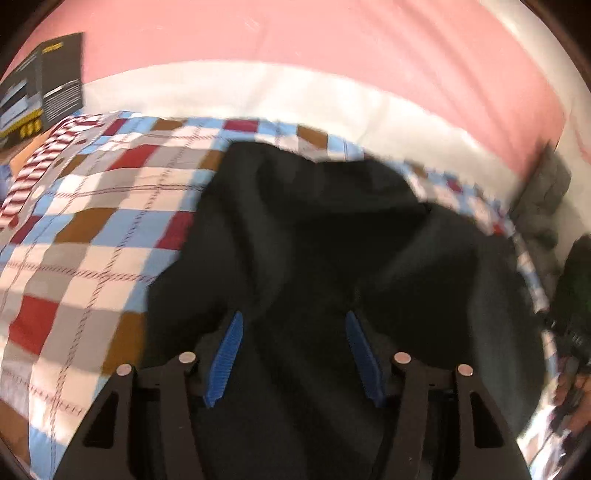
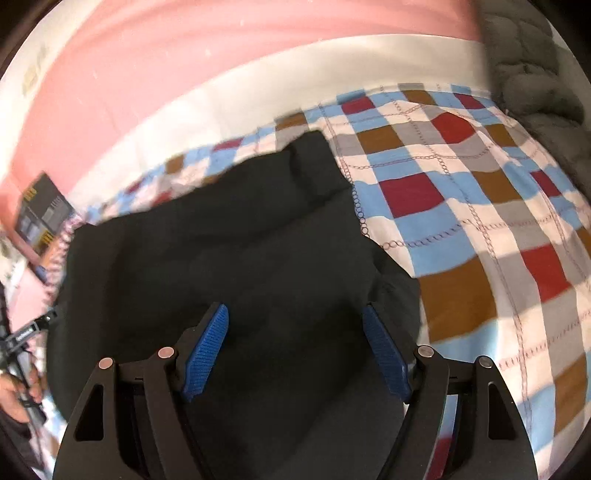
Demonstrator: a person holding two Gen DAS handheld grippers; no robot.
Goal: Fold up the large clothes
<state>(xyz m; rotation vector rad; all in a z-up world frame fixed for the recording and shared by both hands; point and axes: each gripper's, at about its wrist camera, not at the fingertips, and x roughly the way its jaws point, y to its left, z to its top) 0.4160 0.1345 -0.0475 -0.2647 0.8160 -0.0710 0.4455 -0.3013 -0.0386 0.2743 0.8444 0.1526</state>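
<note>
A large black garment [image 1: 314,229], soft and rumpled into broad folds, lies on a bed covered by a checked quilt [image 1: 92,229] of red, brown, blue, grey and white squares. The left gripper [image 1: 293,354] hangs over the garment, its ribbed blue jaws spread apart with nothing pinched between them. The right gripper [image 2: 295,350] hangs over the same cloth, jaws likewise spread wide. Beyond the quilt runs a white sheet [image 1: 258,96], then a pink wall [image 1: 295,33].
</note>
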